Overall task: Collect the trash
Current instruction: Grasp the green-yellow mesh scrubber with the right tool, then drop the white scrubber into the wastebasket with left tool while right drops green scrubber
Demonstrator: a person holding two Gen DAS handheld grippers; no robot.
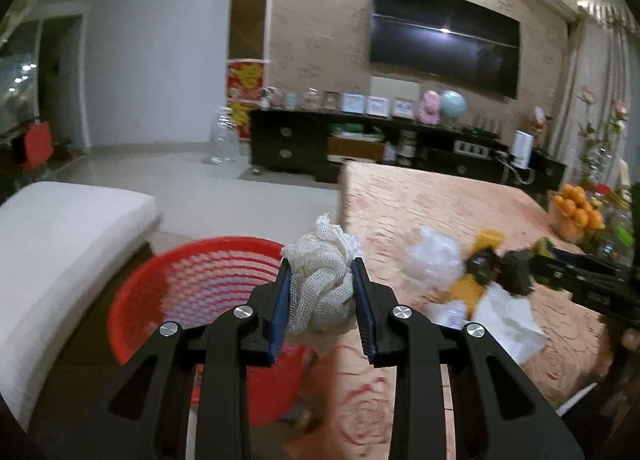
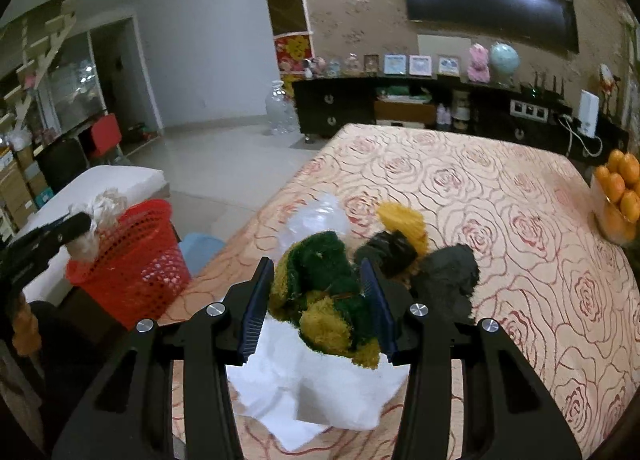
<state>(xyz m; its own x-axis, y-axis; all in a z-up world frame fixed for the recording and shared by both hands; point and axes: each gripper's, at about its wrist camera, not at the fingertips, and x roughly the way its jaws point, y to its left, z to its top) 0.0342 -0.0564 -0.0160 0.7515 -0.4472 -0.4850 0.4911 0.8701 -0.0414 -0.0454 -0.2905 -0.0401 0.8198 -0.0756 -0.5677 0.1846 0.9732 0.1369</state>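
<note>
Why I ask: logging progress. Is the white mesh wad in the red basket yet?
Not yet. The white mesh wad is clamped in the left gripper, held above the red basket rim; the right wrist view agrees.

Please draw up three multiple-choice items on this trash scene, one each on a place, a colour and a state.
1. Where is the red basket?
A. on the floor beside the table
B. on the table
C. on the TV cabinet

2. What colours is the sponge in the right tongs?
A. blue and white
B. green and yellow
C. plain red

3. What are the left tongs doing?
A. standing empty
B. gripping the white mesh rag
C. holding an orange

Answers: 1 A, it stands below the table edge; 2 B, both colours show between the pads; 3 B, the pads press the rag.
</note>
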